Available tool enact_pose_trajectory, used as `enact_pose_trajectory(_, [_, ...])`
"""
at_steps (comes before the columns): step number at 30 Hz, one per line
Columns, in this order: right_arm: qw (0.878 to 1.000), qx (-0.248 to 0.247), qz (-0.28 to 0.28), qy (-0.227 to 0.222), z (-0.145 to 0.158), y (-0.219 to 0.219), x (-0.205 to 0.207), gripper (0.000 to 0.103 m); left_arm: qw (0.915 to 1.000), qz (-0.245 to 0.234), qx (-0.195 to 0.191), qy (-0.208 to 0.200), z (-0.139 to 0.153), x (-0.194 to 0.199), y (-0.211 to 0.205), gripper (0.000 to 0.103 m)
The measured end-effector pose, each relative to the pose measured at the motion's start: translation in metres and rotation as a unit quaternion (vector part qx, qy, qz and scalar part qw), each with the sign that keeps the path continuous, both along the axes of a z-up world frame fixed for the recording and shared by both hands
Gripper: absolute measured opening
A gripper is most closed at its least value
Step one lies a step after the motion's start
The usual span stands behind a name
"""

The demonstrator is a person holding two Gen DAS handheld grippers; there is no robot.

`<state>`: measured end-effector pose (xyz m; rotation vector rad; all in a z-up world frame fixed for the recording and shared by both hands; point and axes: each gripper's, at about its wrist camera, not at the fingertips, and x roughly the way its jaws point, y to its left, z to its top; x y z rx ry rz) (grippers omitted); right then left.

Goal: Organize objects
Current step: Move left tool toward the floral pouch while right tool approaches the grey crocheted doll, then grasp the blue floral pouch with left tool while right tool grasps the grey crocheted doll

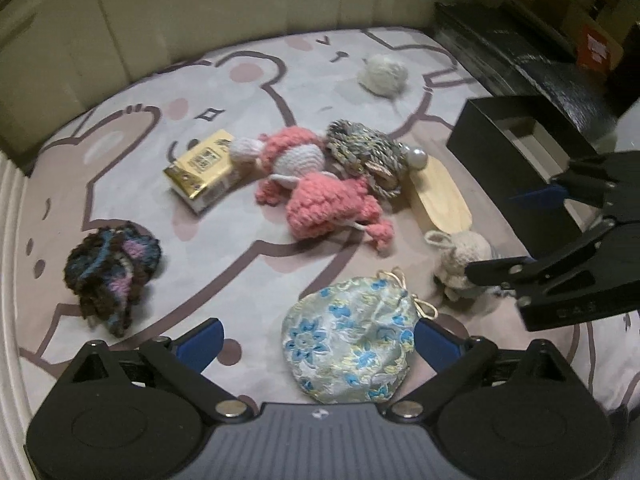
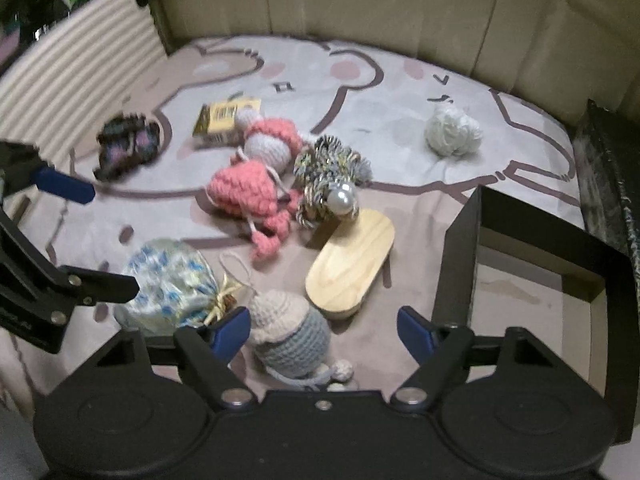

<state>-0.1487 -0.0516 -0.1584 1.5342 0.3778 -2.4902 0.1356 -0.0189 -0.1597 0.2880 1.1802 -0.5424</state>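
Left gripper (image 1: 316, 344): jaws wide apart, nothing held, blue pads either side of the floral pouch (image 1: 348, 338) lying on the cloth
Right gripper (image 2: 324, 330): jaws spread as well, empty, poised over the small beige-and-grey crochet doll (image 2: 286, 334), which sits nearer the left pad
Just beyond right gripper: oval wooden board (image 2: 352, 266) flat on the cloth, black open box (image 2: 536, 264) to its right
Middle of bed: pink crochet doll (image 1: 320, 184) on its side, touching a metallic woven bundle with a pearl bead (image 1: 366, 152)
Behind pink doll: gold packet (image 1: 202, 170), up against the doll's head
Far left: dark multicolour yarn piece (image 1: 112, 268), well apart from the rest
Far back: white yarn ball (image 1: 384, 72), alone near the headboard
Underneath: cartoon-print bedsheet (image 1: 248, 92), somewhat blurred
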Motion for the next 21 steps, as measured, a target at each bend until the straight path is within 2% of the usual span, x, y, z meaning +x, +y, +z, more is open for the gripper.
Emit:
enact_pose_trajectory(7, [0.998,0.006,0.041,-0.040,-0.018,-0.015,-0.003,0.072,0.9975,-0.068,0.018,0.012,-0.015,-0.008,-0.012,0.100])
enact_pose_trajectory(11, [0.997,0.005,0.055,-0.058,-0.025,-0.021,-0.004,0.054,0.9948,-0.097,0.028,0.008,-0.022,-0.012,-0.018,0.101])
enact_pose_trajectory(16, [0.996,0.004,0.051,-0.072,-0.026,-0.021,-0.006,0.053,0.9926,-0.114,0.042,0.005,-0.029,-0.012,-0.026,0.101])
enact_pose_trajectory(21, [0.995,-0.018,0.028,-0.093,-0.022,-0.013,-0.009,0.053,0.9903,-0.120,0.069,-0.011,-0.041,-0.008,-0.033,0.102])
